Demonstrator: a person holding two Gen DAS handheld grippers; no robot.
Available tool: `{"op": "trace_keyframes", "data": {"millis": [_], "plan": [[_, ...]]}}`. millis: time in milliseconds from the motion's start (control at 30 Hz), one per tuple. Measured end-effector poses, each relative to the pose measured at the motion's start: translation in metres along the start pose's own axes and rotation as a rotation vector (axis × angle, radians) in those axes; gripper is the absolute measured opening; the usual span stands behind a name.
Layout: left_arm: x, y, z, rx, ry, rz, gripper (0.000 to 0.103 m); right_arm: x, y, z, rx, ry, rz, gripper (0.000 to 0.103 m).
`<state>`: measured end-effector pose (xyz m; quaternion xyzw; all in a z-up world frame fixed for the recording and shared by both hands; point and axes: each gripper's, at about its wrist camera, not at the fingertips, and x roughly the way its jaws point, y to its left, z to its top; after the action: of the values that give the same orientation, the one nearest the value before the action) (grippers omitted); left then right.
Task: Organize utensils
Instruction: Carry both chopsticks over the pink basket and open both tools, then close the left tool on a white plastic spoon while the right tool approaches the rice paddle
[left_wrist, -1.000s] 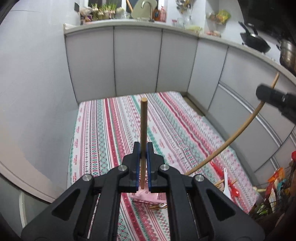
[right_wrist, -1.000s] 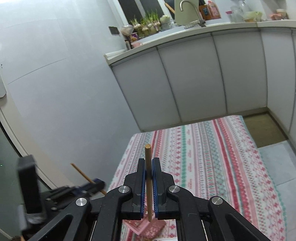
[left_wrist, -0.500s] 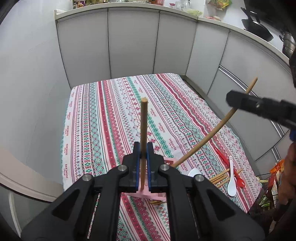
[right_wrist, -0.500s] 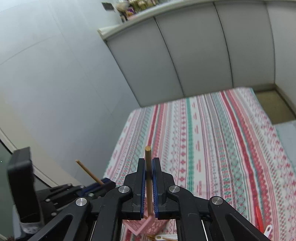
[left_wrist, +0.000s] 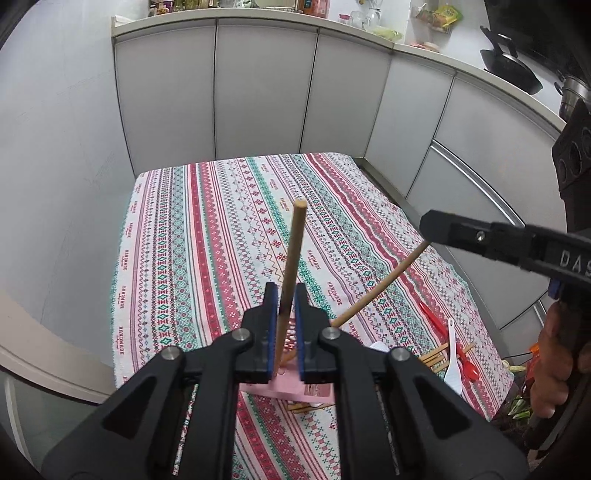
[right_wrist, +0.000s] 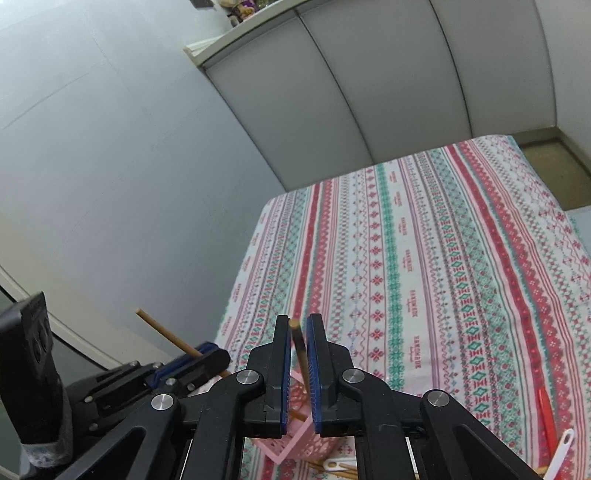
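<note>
Over a pink perforated holder (left_wrist: 291, 389) my left gripper (left_wrist: 285, 291) has its jaws opening. A wooden chopstick (left_wrist: 293, 243) stands between them, leaning loose with a gap on one side, its lower end down in the holder. My right gripper (right_wrist: 298, 321) also hangs above the pink holder (right_wrist: 291, 441), jaws opening. A second chopstick (right_wrist: 298, 345) tilts between its blue pads, not pressed from both sides. The right gripper (left_wrist: 476, 234) reaches in from the right in the left wrist view. From the left of the right wrist view comes the left gripper (right_wrist: 207, 356).
The table carries a striped patterned cloth (left_wrist: 229, 236). A white spoon (left_wrist: 451, 354), a red spoon (left_wrist: 436, 323) and several loose chopsticks (left_wrist: 437, 356) lie near its right front edge. Grey cabinets (left_wrist: 258, 92) close in the back and right. A person's hand (left_wrist: 554, 369) holds the right gripper.
Both pairs of jaws have parted a little, and each chopstick now leans loose instead of standing clamped. The right gripper has come down and closer to the pink holder.
</note>
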<state>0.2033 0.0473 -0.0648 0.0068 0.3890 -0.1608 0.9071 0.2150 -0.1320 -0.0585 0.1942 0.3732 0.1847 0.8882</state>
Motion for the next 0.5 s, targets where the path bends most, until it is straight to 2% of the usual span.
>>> {"op": "trace_keyframes", "data": {"millis": [67,100,133,200,333,500], "plan": [[-0.005,-0.001,-0.001,0.004,-0.017,0.001,0.025,-0.006,0.000,0.001,0.003,-0.008,0.003,0.015],[-0.007,0.000,-0.001,0.005,-0.021,0.001,0.028,-0.008,-0.001,0.002,0.005,-0.012,0.006,0.021],[-0.010,-0.001,-0.001,0.006,-0.026,-0.001,0.030,-0.012,-0.001,0.003,0.004,-0.017,0.007,0.027],[-0.016,0.000,-0.003,0.006,-0.032,0.002,0.033,-0.021,-0.001,0.003,-0.006,-0.027,0.001,0.031],[-0.029,0.003,-0.009,0.001,-0.035,0.024,0.053,-0.042,-0.003,0.005,-0.014,-0.038,-0.009,0.040],[-0.042,0.007,-0.020,-0.002,-0.008,0.037,0.068,-0.071,-0.010,-0.001,-0.041,-0.045,-0.048,0.060]]}}
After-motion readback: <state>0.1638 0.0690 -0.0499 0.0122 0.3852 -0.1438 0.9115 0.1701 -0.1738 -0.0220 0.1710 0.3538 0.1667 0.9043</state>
